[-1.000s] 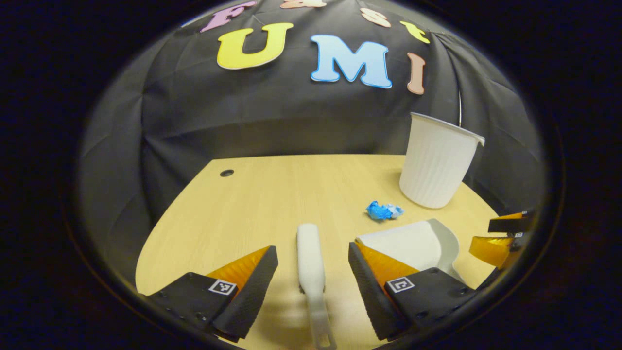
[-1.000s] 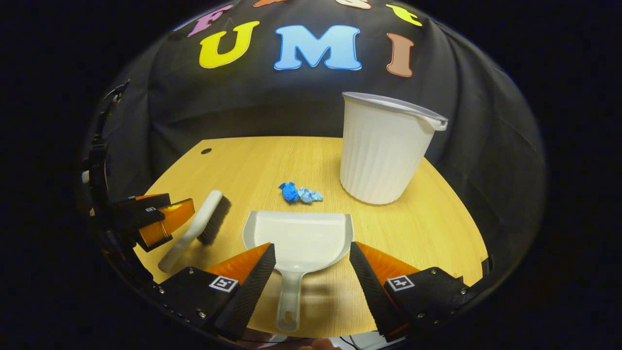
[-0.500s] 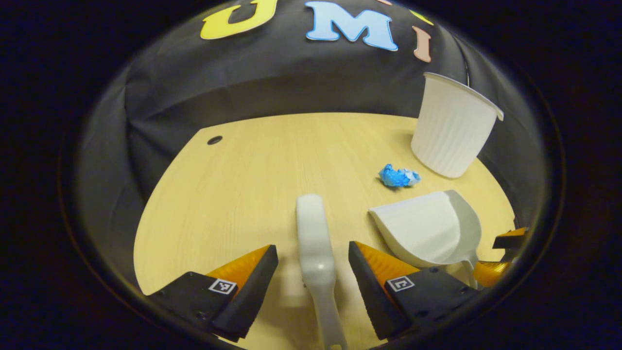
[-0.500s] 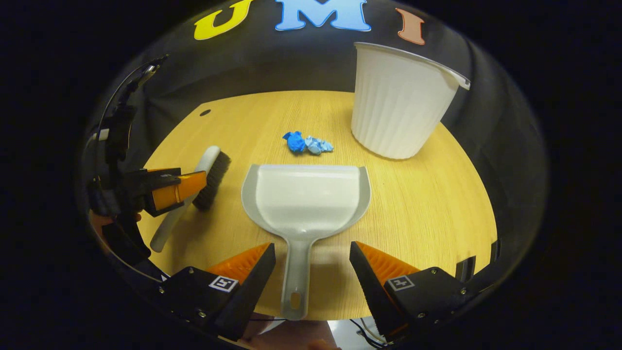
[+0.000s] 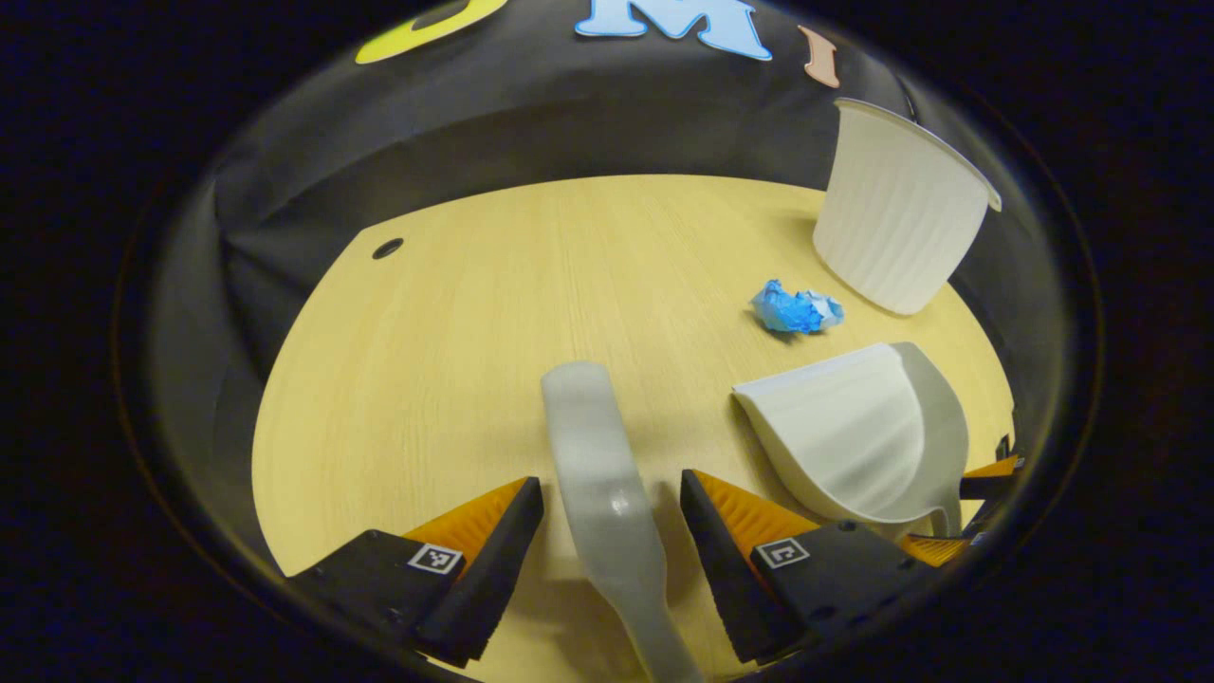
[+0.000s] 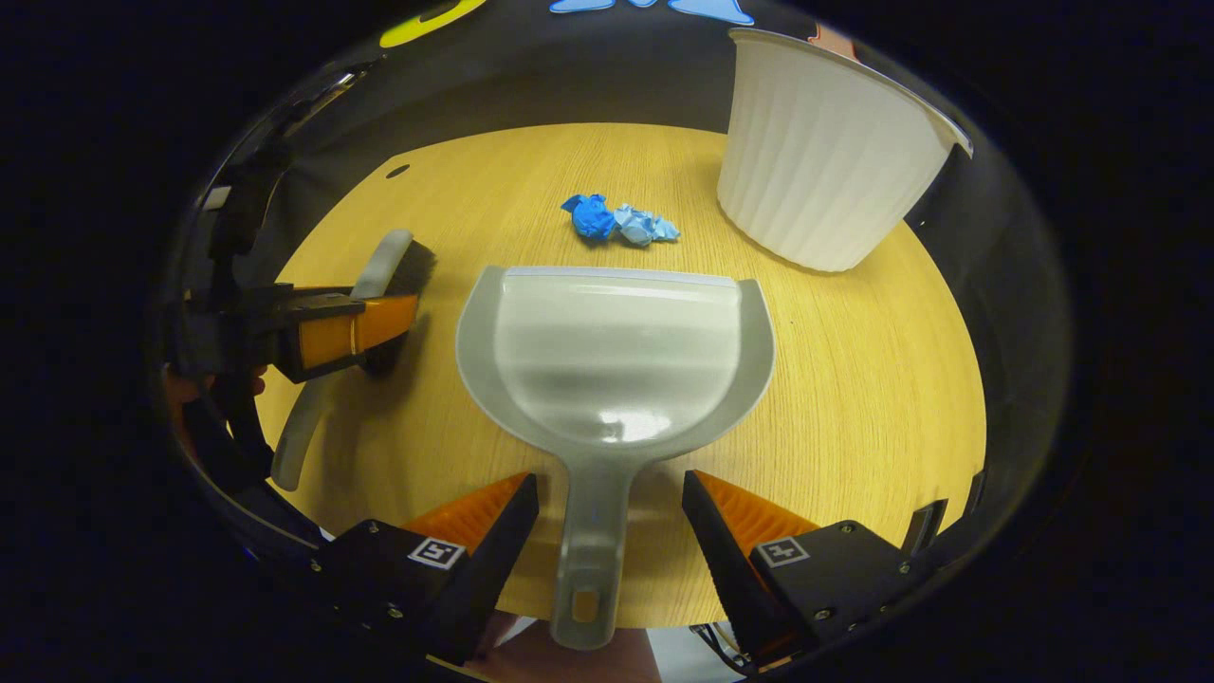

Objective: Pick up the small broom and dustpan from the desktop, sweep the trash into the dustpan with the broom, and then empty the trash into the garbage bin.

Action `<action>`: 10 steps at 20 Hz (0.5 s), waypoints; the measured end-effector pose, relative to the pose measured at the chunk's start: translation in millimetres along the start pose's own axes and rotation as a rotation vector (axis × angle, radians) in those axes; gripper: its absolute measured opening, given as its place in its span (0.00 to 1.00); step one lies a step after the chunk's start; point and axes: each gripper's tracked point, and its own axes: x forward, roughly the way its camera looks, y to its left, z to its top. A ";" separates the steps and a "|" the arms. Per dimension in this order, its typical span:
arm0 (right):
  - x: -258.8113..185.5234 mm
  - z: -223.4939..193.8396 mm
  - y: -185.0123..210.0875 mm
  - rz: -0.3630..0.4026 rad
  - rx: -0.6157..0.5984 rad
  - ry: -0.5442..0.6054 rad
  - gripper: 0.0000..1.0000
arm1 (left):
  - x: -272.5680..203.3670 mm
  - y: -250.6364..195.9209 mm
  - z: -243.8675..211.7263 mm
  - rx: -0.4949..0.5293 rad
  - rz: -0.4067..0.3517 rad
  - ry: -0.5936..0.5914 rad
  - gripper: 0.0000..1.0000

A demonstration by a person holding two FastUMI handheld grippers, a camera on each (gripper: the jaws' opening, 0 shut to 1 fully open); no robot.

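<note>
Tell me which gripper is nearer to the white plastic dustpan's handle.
Right. The right gripper straddles the white plastic dustpan's handle with open jaws. The left gripper sits off to the side, open around the small white broom.

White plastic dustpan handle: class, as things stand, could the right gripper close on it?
Probably yes. The right gripper is open, with the white plastic dustpan's handle lying between its fingers on the wooden desktop. Nothing sits between fingers and handle; the blue crumpled trash lies beyond the pan.
</note>
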 end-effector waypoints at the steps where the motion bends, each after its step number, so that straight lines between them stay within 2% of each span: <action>1: 1.6 1.1 -0.7 -0.003 0.004 0.002 0.87 | 1.7 1.9 -2.1 -0.005 0.006 0.009 0.98; 2: 2.6 2.1 -0.9 -0.001 0.008 0.007 0.84 | 5.2 4.2 -3.3 -0.009 0.010 0.014 0.89; 4: 1.3 3.3 -0.6 0.002 0.019 0.011 0.85 | 4.6 4.9 -5.8 -0.014 0.010 0.025 0.72; 5: 3.3 3.7 -0.2 0.006 0.020 0.013 0.81 | 5.1 3.2 -6.8 -0.015 -0.002 0.031 0.74; 7: 4.7 4.0 -0.6 0.001 0.019 0.017 0.81 | 3.7 2.7 -7.1 -0.015 -0.009 0.034 0.60; 9: 7.8 4.0 2.0 0.007 0.019 0.020 0.58 | 3.4 1.2 -7.6 -0.006 -0.015 0.038 0.64; 10: 7.7 2.7 3.8 0.010 0.022 0.019 0.58 | 4.2 -1.0 -7.2 -0.003 -0.022 0.037 0.63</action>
